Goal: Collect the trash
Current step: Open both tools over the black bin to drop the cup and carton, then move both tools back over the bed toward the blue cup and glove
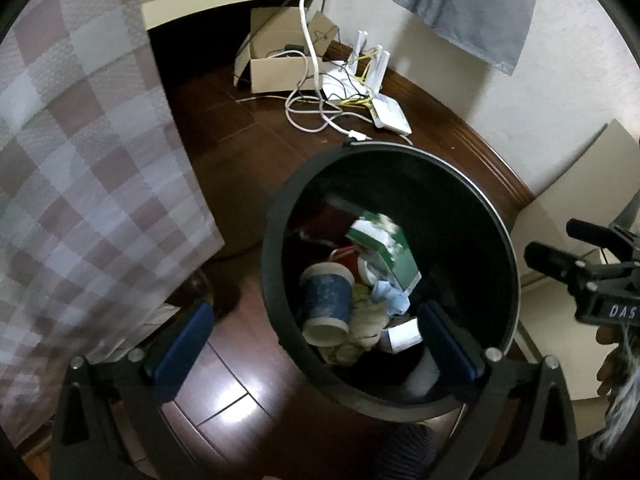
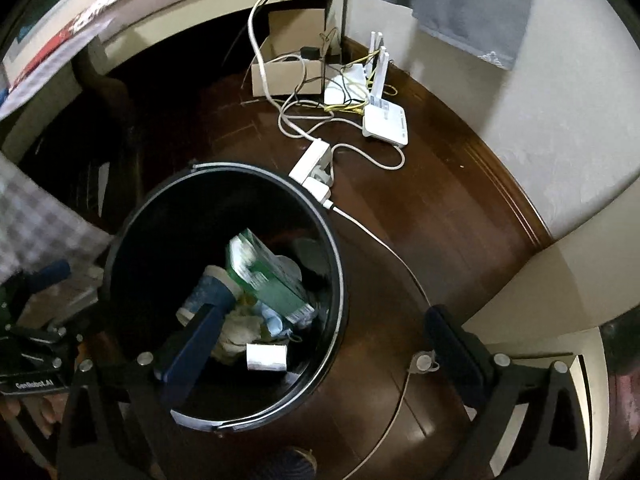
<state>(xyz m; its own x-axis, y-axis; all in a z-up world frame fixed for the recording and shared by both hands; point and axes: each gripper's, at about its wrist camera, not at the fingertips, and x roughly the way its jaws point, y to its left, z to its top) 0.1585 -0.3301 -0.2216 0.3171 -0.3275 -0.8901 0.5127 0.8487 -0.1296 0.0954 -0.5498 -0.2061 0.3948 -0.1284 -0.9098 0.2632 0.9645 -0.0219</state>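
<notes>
While both grippers hang over the black bin [image 1: 400, 168], jaws wide apart and empty, trash lies inside: paper cup [image 1: 328, 304] straight ahead of left gripper [image 1: 316, 344]; right gripper [image 2: 316, 344] straddles the rim.

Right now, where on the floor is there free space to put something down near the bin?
Bare floor lies right of the bin, between it and the wall, crossed only by one thin white cable. A second bare patch lies left of the bin, bordered by the checked cloth. It is crowded behind the bin: power strip, router, cardboard box.
</notes>
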